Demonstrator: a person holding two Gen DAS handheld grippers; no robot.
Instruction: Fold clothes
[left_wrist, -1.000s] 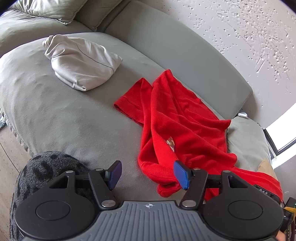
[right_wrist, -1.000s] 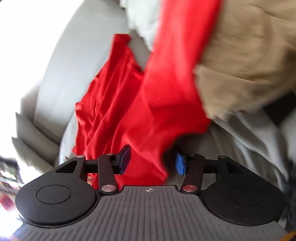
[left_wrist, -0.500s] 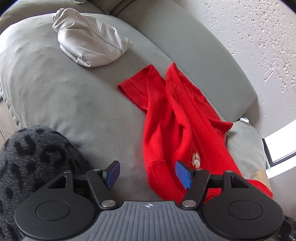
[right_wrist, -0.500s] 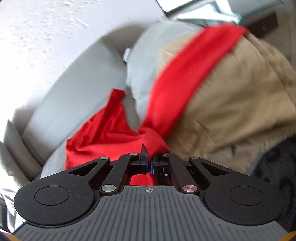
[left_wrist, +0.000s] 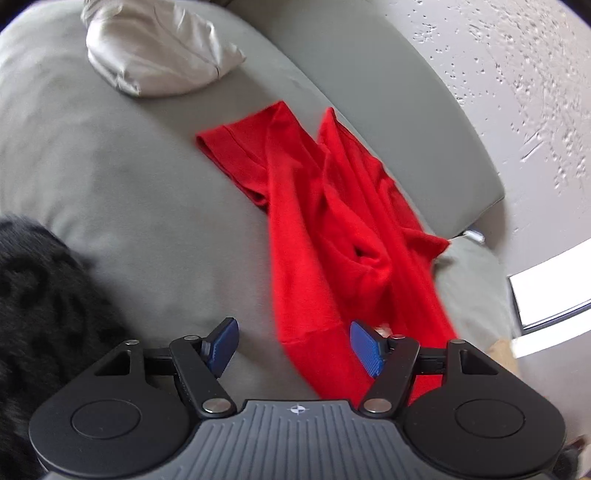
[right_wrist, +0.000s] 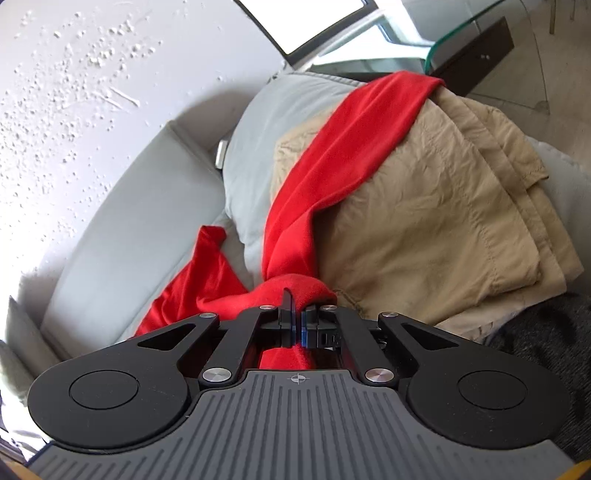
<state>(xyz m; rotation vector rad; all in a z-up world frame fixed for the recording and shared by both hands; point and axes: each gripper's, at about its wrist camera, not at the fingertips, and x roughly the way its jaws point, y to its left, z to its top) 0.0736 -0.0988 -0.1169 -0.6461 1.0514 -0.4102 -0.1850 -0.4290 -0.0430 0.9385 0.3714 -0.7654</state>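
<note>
A red garment (left_wrist: 332, 221) lies crumpled along the grey sofa seat (left_wrist: 129, 184), one sleeve spread toward the far left. My left gripper (left_wrist: 295, 345) is open just above its near hem, which lies between the blue pads (left_wrist: 364, 347). In the right wrist view the same red garment (right_wrist: 332, 173) drapes over a folded tan garment (right_wrist: 443, 206). My right gripper (right_wrist: 297, 325) is shut on a bunched part of the red cloth.
A light grey pillow (left_wrist: 155, 55) lies at the far left of the seat. A dark spotted fabric (left_wrist: 33, 314) sits at the near left. The sofa back (left_wrist: 388, 110) runs along a textured white wall. A glass table (right_wrist: 480, 33) stands beyond the tan pile.
My right gripper has closed on the red cloth and holds it bunched. My left gripper has moved forward over the garment's near hem, staying open. The garment has been pulled straighter.
</note>
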